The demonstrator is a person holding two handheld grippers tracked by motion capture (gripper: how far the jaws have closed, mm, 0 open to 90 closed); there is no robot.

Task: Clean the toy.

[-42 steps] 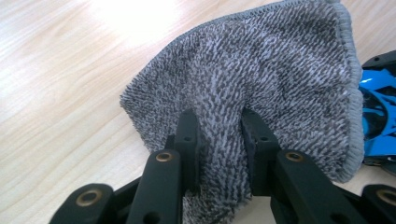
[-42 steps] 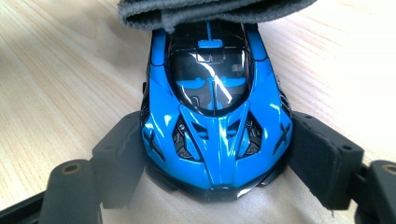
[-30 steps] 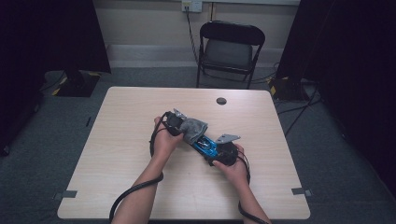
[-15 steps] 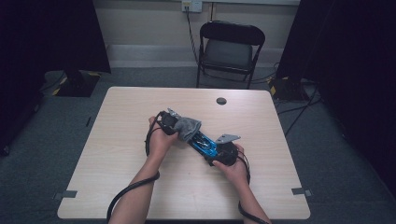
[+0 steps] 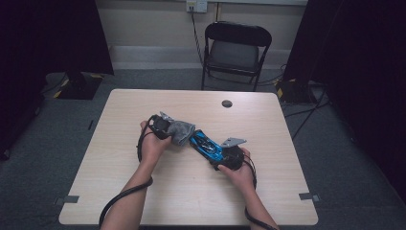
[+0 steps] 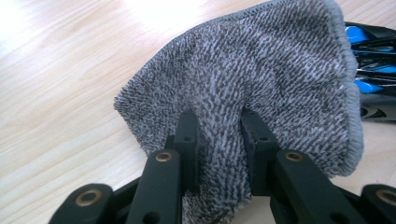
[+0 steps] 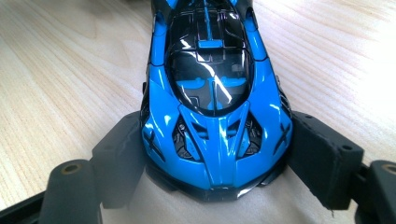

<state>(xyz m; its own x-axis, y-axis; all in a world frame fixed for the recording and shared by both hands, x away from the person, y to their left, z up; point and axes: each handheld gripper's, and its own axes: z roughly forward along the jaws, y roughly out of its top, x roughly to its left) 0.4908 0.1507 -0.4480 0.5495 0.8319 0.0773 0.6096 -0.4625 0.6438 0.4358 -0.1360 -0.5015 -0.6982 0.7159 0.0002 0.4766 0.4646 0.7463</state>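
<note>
A shiny blue and black toy car [image 5: 207, 143] lies in the middle of the wooden table [image 5: 143, 191]. My right gripper [image 5: 219, 156] is shut on one end of it; in the right gripper view the jaws press both flanks of the car [image 7: 215, 93]. A grey terry cloth [image 5: 181, 132] bunches at the car's other end, and my left gripper [image 5: 171, 130] is shut on it. In the left gripper view the cloth [image 6: 261, 70] is pinched between the jaws of that gripper [image 6: 219, 135], with the car [image 6: 373, 74] just past its right edge.
A small dark disc [image 5: 227, 103] sits near the table's far edge. A black folding chair [image 5: 237, 50] stands behind the table. Cables trail from both grippers over the near edge.
My left hand has slid to the left with the cloth, which drew back along the car. The right hand and the car have stayed put.
</note>
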